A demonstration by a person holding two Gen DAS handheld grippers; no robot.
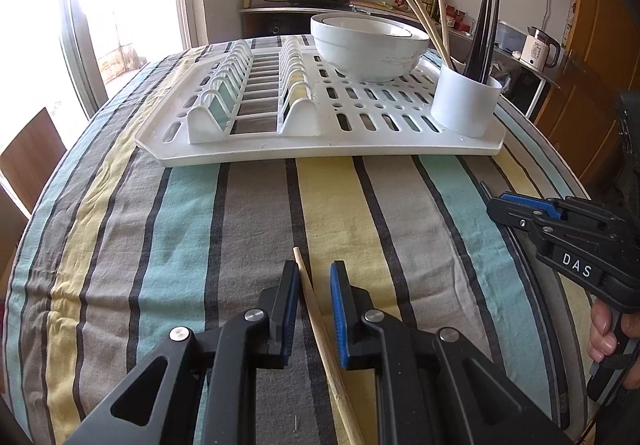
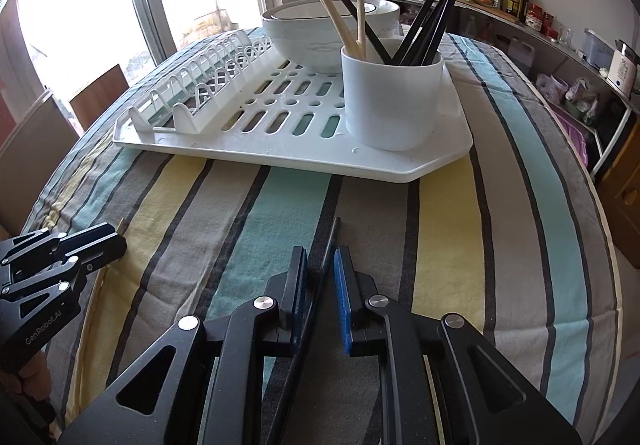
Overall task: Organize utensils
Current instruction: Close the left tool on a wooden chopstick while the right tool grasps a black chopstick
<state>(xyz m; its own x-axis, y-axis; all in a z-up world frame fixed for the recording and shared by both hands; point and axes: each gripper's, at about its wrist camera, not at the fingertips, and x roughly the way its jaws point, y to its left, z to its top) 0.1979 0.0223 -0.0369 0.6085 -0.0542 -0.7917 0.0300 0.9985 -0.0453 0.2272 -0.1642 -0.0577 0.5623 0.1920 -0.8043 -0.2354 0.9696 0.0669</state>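
While my left claw (image 1: 315, 277) hangs over the desk's near edge, a wooden chopstick (image 1: 320, 325) runs between its fingers, touching the left pad with a gap at the right; jaws parted, not clamping. The dish rack (image 1: 320, 149) sits beyond, its cup (image 1: 464, 101) at the rack's right corner holding chopsticks. In the right view, my right claw (image 2: 321, 257) straddles a black chopstick (image 2: 326, 257) on the striped cloth (image 2: 440, 225), likewise loose between parted pads.

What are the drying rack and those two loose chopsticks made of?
Drying rack: likely plastic, being matte white with moulded slots. Pale chopstick: probably wood or bamboo, tan and unvarnished-looking. Dark chopstick: smooth black, plastic or lacquered wood; hard to tell.
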